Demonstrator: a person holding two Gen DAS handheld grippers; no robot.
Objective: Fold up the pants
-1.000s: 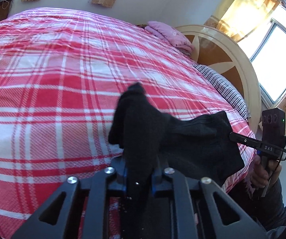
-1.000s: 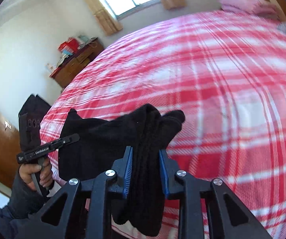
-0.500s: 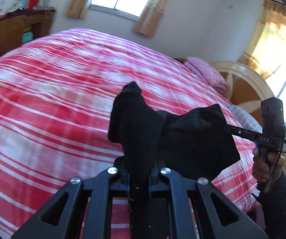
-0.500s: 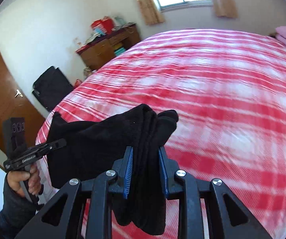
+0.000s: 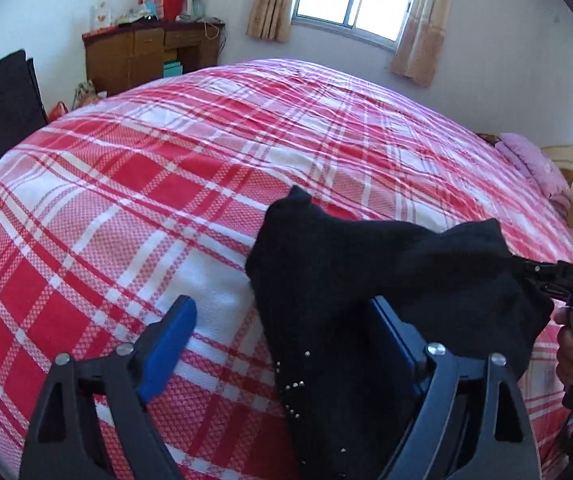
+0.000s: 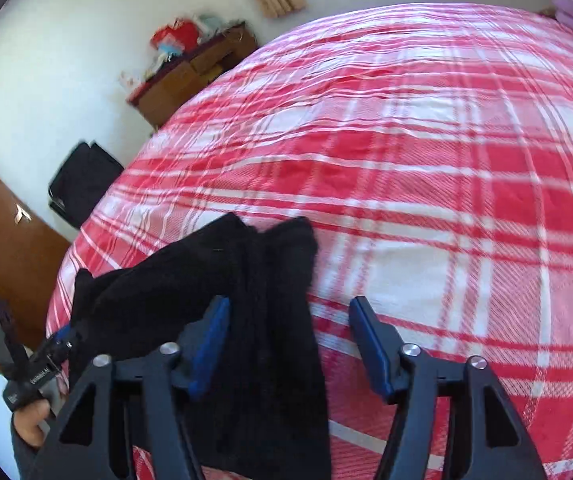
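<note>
Pants (image 5: 366,288) bunched black, draped over both grippers at near edge of the checked bed (image 5: 166,184). Left gripper (image 5: 286,320) just opened wide; right gripper (image 6: 286,320) just opened too, cloth loose between pads, not pinched. Risk: released unevenly, fabric snags on a finger or slides off the edge, wrecking the fold.

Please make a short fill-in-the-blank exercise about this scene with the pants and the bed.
1. The pants are ____ in colour.
2. The bed cover has a red and white ____ pattern.
3. The jaws of the left gripper stand ____.
4. The pillow is ____.

Missing words: black; plaid; open; pink
</note>
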